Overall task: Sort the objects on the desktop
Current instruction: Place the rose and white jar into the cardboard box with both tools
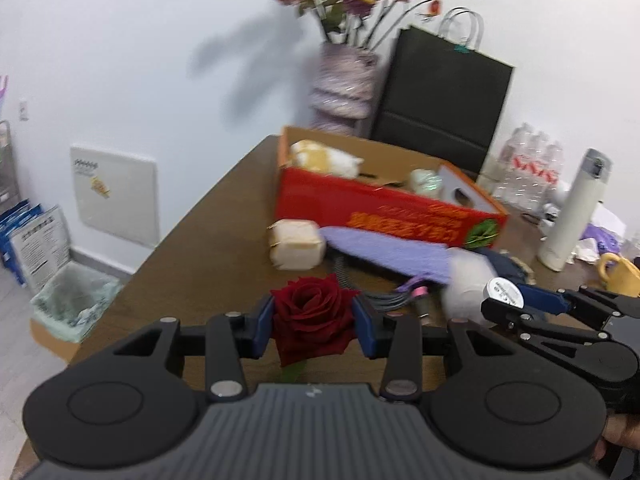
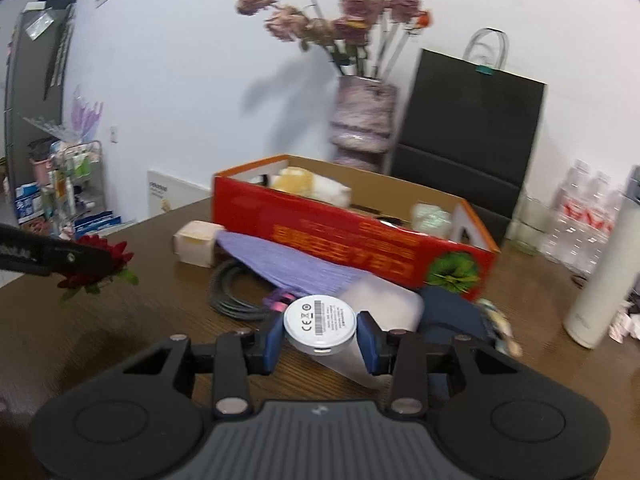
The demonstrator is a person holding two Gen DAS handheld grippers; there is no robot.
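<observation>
My left gripper (image 1: 314,326) is shut on a dark red rose (image 1: 310,316) and holds it above the brown table (image 1: 200,248). It also shows at the left of the right wrist view, with the rose (image 2: 100,264). My right gripper (image 2: 319,338) is shut on a white round disc (image 2: 319,320) with a label; the disc also shows in the left wrist view (image 1: 505,294). A red open cardboard box (image 1: 384,208) (image 2: 352,236) stands ahead with plush toys inside.
A beige small box (image 1: 296,244), a purple cloth (image 1: 392,252), a grey coiled cable (image 2: 232,292) and a dark blue item (image 2: 452,308) lie before the red box. A white bottle (image 1: 572,216), yellow mug (image 1: 618,272), vase (image 1: 344,84) and black bag (image 1: 444,96) stand behind.
</observation>
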